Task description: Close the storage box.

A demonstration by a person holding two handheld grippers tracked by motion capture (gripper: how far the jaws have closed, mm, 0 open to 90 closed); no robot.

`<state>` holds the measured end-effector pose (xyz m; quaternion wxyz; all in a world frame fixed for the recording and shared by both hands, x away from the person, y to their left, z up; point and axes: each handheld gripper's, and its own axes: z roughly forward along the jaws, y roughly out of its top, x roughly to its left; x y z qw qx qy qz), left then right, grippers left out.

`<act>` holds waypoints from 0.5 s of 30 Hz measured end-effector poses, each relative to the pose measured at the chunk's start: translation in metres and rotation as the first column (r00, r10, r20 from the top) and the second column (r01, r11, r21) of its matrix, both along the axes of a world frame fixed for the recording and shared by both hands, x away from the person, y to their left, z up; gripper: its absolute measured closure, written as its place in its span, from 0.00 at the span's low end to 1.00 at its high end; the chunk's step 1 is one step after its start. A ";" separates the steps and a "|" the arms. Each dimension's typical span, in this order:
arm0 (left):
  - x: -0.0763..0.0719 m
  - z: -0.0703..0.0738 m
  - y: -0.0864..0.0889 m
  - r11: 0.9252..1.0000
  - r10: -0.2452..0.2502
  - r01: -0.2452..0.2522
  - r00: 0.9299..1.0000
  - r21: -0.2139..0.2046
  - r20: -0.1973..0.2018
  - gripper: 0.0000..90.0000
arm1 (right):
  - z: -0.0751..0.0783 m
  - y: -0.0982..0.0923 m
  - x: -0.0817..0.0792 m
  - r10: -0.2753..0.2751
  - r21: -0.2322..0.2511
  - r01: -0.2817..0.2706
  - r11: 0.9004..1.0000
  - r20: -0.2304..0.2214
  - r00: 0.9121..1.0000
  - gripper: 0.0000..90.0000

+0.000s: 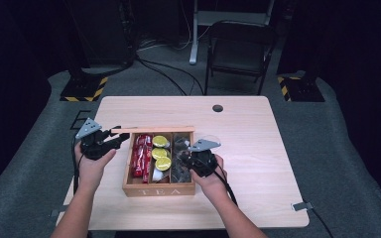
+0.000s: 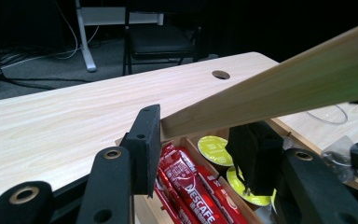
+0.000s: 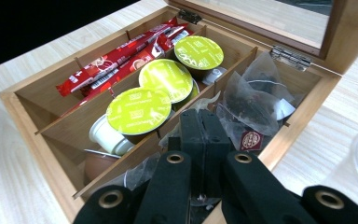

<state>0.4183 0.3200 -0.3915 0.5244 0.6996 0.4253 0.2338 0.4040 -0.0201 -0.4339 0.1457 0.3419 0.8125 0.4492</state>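
A wooden tea box [image 1: 158, 191] stands open at the table's middle. My left gripper [image 1: 121, 135] is shut on the left end of its raised lid [image 1: 161, 130]. In the left gripper view the lid board [image 2: 284, 88] runs between my left gripper's [image 2: 198, 140] pads. The box holds red coffee sticks [image 3: 116, 63], green-topped capsules [image 3: 137, 109] and clear-wrapped tea bags [image 3: 254, 100]. My right gripper [image 3: 204, 128] hangs over the tea bag compartment [image 1: 181, 148], pads pressed together. Crinkled clear wrap lies right under them; I cannot tell whether any is pinched.
A clear round glass rim [image 1: 211, 140] sits on the table just right of the box, close to my right hand. The table [image 1: 248, 163] has a cable hole [image 1: 218, 108] at the back. A folding chair [image 1: 240, 47] stands behind it.
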 end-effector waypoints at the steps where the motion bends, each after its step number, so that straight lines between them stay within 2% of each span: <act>1: 0.000 0.000 0.000 1.000 0.001 -0.001 1.000 0.000 0.001 0.61 | 0.001 -0.002 0.000 0.007 -0.001 -0.007 1.000 0.008 1.000 1.00; 15: 0.000 0.000 0.000 1.000 0.001 -0.001 1.000 -0.005 -0.001 0.60 | 0.017 -0.016 -0.007 0.000 -0.013 0.000 1.000 0.003 1.000 1.00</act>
